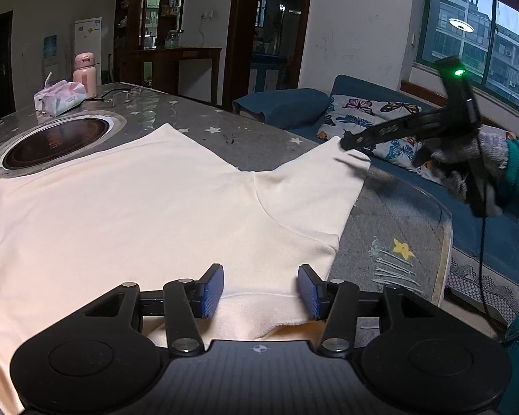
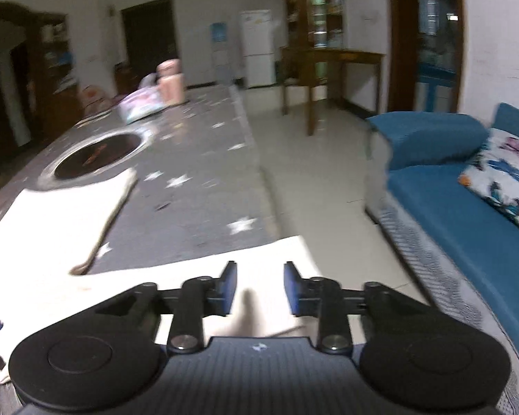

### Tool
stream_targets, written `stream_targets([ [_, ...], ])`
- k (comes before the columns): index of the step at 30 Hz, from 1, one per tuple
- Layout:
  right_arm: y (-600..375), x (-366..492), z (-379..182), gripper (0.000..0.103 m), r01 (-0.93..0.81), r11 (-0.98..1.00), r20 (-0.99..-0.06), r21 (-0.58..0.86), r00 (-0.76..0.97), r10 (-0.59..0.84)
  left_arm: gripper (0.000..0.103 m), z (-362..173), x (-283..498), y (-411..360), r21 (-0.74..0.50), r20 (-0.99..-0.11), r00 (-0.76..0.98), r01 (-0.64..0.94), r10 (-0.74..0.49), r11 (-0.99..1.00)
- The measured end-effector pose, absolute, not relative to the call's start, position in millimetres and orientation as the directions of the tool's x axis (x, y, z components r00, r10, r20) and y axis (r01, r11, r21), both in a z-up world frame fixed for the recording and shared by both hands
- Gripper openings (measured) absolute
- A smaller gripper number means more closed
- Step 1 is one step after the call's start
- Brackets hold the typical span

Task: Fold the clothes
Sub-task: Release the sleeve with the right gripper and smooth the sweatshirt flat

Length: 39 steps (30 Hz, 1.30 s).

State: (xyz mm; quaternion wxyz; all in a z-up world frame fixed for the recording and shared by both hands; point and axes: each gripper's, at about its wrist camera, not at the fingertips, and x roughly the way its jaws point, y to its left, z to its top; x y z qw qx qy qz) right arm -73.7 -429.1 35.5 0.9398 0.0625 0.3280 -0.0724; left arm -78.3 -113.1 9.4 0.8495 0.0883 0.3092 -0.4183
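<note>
A cream T-shirt [image 1: 138, 207] lies spread flat on the grey star-patterned table [image 1: 245, 138]. My left gripper [image 1: 261, 288] is open, its blue pads on either side of the shirt's near hem. My right gripper [image 1: 346, 143] shows in the left wrist view at the tip of the shirt's right sleeve [image 1: 328, 180], held by a gloved hand. In the right wrist view the right gripper [image 2: 260, 287] is open over the sleeve's white cloth [image 2: 259, 259]; the image is blurred. The rest of the shirt [image 2: 52, 214] lies to the left.
A round black cooktop [image 1: 55, 141] is set into the table beyond the shirt. A tissue pack [image 1: 60, 98] and a pink bottle [image 1: 84, 74] stand at the far end. A blue sofa [image 1: 449, 214] with a butterfly pillow [image 1: 366, 117] runs along the table's right edge.
</note>
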Motion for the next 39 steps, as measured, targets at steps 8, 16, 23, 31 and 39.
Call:
stream_targets([
  [8,-424,-43,26,0.031,0.172,0.985,-0.656,0.016,0.745,-0.12,0.051,12,-82,-109,-0.102,-0.607,0.466,0.758,-0.643,0.645],
  [16,-365,-71,52,0.037,-0.112,0.993,-0.646,0.033,0.756,0.107,0.052,15,-85,-108,-0.1,-0.614,0.471,0.75,-0.633,0.654],
  [23,-295,-87,42,0.04,-0.369,0.928,-0.697,0.053,0.652,0.299,0.052,19,-86,-100,-0.111,-0.605,0.492,0.726,-0.626,0.678],
  [31,-285,-84,49,0.045,-0.395,0.919,-0.701,0.018,0.65,0.293,0.052,46,-77,-32,-0.087,-0.547,0.683,0.529,-0.484,0.844],
  [39,-272,-83,41,0.047,-0.429,0.903,-0.715,0.034,0.62,0.322,0.052,49,-11,55,-0.038,-0.6,0.798,0.038,-0.053,0.999],
])
